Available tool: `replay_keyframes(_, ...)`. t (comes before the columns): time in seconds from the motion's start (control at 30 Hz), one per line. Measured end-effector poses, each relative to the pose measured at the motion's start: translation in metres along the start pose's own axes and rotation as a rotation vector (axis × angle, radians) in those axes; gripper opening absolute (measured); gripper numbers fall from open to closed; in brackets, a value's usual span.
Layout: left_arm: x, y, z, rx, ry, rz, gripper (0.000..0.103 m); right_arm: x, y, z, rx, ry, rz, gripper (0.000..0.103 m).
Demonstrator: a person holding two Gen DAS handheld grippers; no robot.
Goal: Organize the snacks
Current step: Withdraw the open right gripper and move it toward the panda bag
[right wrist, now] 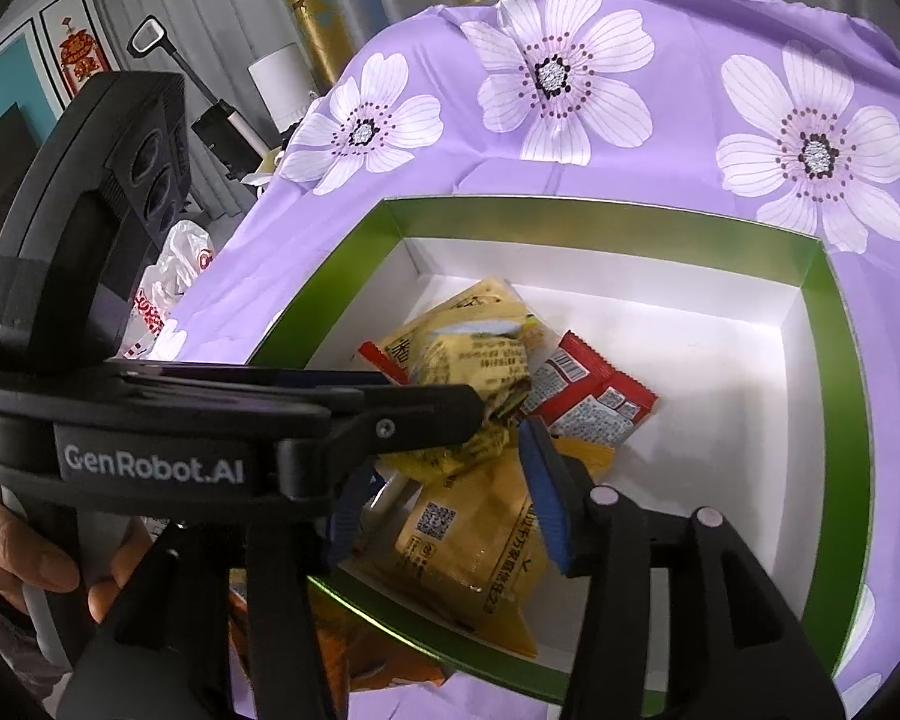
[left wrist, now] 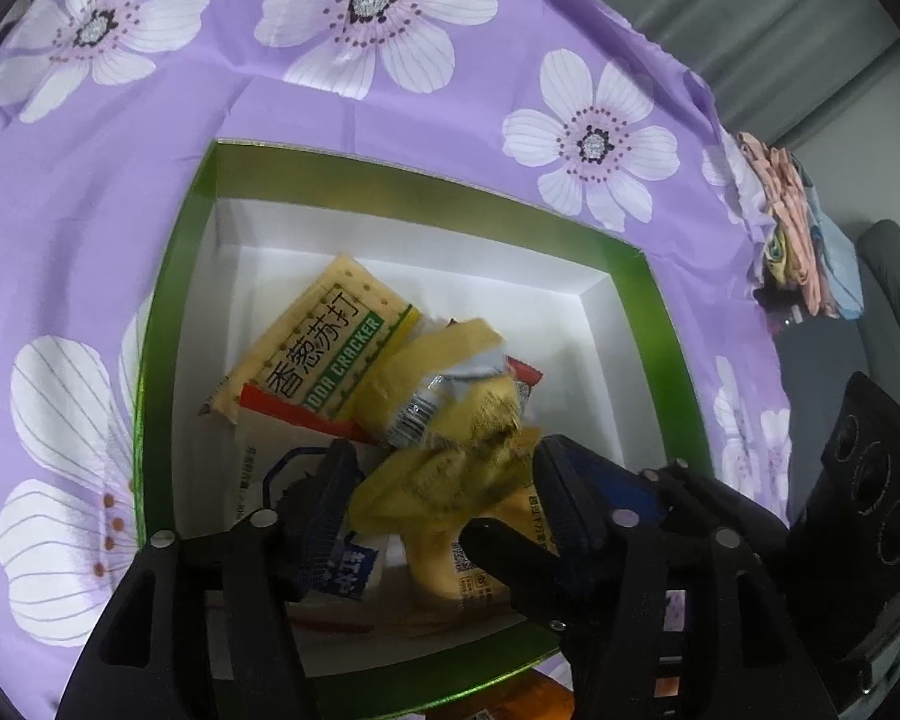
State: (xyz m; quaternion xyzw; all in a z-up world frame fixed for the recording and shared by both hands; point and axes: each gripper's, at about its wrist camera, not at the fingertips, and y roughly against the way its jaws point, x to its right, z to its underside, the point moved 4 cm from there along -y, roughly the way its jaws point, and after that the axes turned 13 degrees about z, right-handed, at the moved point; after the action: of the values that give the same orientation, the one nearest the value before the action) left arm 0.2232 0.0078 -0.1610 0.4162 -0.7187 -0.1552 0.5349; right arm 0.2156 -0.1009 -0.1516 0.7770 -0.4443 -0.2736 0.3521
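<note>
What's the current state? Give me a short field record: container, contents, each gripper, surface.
container: green-rimmed box, open top, white inside
contents: cracker packet, red packet, several yellow packets, loosely piled
left gripper: over the box, fingers on either side of a crumpled yellow packet; grip unclear
right gripper: open, over the near side of the box, holding nothing
surface: purple floral cloth
</note>
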Motion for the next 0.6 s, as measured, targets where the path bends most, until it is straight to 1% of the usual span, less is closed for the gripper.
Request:
replay_keyframes(0.1, 0.005, 0.004, 0.0, 0.012, -0.025, -0.015, 0.068, 0.004, 0.006, 0.002, 0.006, -0.017, 0.003, 0.055)
replay_keyframes(0.23, 0.016, 0.014, 0.0, 0.042, -0.073, -0.054, 0.078, 0.006, 0.016, 0.004, 0.018, -0.024, 0.019, 0.057)
replay_keyframes(0.3, 0.021, 0.02, 0.0, 0.056, -0.088, -0.063, 0.078, 0.006, 0.023, 0.005, 0.031, -0.028, 0.029, 0.059)
replay_keyframes(0.4, 0.029, 0.031, 0.003, 0.08, -0.118, -0.087, 0.08, 0.006, 0.038, 0.008, 0.056, -0.04, 0.04, 0.067)
replay_keyframes(0.47, 0.035, 0.039, 0.007, 0.098, -0.135, -0.095, 0.085, 0.007, 0.048, 0.01, 0.067, -0.047, 0.056, 0.078)
replay_keyframes(0.5, 0.038, 0.045, 0.011, 0.113, -0.142, -0.098, 0.091, 0.007, 0.054, 0.012, 0.073, -0.054, 0.067, 0.081)
replay_keyframes(0.53, 0.04, 0.049, 0.014, 0.123, -0.146, -0.1, 0.094, 0.007, 0.059, 0.014, 0.078, -0.06, 0.069, 0.084)
replay_keyframes(0.6, 0.045, 0.058, 0.022, 0.138, -0.162, -0.099, 0.094, 0.006, 0.071, 0.018, 0.093, -0.072, 0.06, 0.087)
